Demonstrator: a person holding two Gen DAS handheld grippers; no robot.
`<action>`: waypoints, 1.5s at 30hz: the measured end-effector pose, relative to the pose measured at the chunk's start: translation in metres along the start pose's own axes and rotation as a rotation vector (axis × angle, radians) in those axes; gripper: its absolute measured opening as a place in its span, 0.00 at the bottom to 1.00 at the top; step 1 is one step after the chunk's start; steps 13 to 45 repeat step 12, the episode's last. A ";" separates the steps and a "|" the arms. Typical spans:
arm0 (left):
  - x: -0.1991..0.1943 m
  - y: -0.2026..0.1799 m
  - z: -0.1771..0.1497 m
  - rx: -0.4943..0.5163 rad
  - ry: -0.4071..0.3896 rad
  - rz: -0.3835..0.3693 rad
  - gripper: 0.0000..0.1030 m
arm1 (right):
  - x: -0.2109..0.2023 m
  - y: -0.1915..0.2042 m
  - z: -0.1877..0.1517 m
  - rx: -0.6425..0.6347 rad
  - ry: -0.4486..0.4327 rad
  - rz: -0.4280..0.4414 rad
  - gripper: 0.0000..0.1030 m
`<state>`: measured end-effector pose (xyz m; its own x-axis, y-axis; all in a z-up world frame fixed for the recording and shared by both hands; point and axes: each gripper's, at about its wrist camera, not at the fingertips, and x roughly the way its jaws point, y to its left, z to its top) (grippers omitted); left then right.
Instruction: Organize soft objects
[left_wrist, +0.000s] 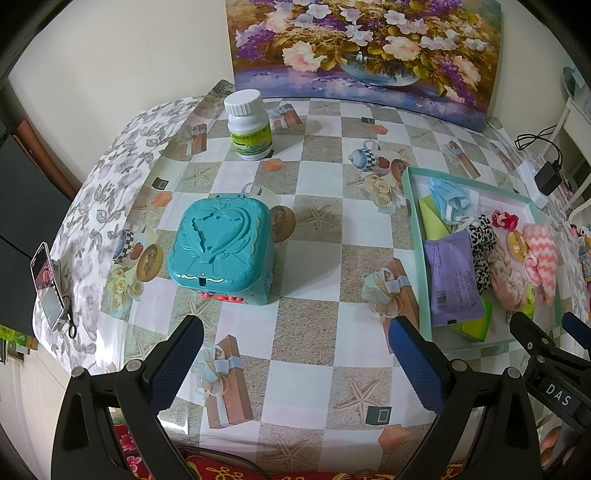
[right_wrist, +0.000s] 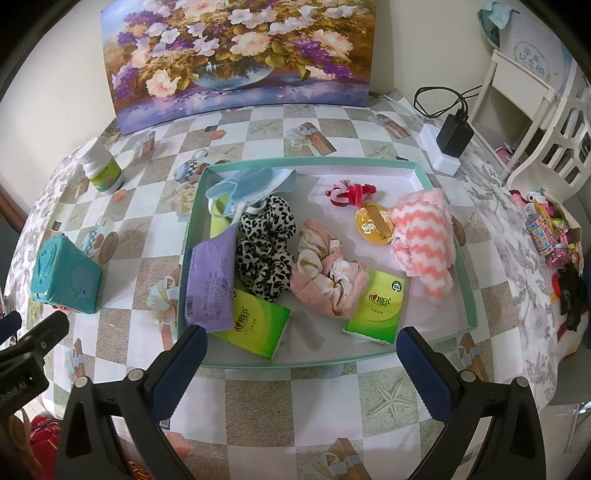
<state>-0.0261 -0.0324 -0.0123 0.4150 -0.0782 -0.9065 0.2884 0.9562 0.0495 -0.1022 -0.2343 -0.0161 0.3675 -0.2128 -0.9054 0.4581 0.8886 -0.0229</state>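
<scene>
A teal tray (right_wrist: 445, 192) (left_wrist: 410, 192) holds the soft items: a blue face mask (right_wrist: 251, 184), a leopard scrunchie (right_wrist: 264, 247), a pink floral scrunchie (right_wrist: 325, 275), a pink-and-white zigzag cloth (right_wrist: 424, 236), a red hair tie (right_wrist: 351, 192), a purple packet (right_wrist: 210, 280) and two green tissue packs (right_wrist: 376, 306). My right gripper (right_wrist: 301, 349) stands open at the tray's near edge, holding nothing. My left gripper (left_wrist: 295, 341) is open over the bare tablecloth, left of the tray and just in front of a teal plastic box (left_wrist: 221, 245).
A white pill bottle (left_wrist: 248, 125) stands at the back left. A flower painting (right_wrist: 240, 55) leans on the wall. A charger and cable (right_wrist: 452, 133) lie back right beside a white shelf (right_wrist: 532, 96). A phone (left_wrist: 46, 284) sits at the table's left edge.
</scene>
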 end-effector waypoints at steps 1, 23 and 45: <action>0.000 0.000 0.000 0.000 0.001 0.000 0.97 | 0.000 0.001 0.001 0.001 0.000 0.000 1.00; -0.004 -0.001 0.001 -0.004 -0.009 -0.011 0.97 | 0.000 0.001 0.001 0.002 0.000 -0.001 1.00; -0.004 -0.001 0.001 -0.004 -0.009 -0.011 0.97 | 0.000 0.001 0.001 0.002 0.000 -0.001 1.00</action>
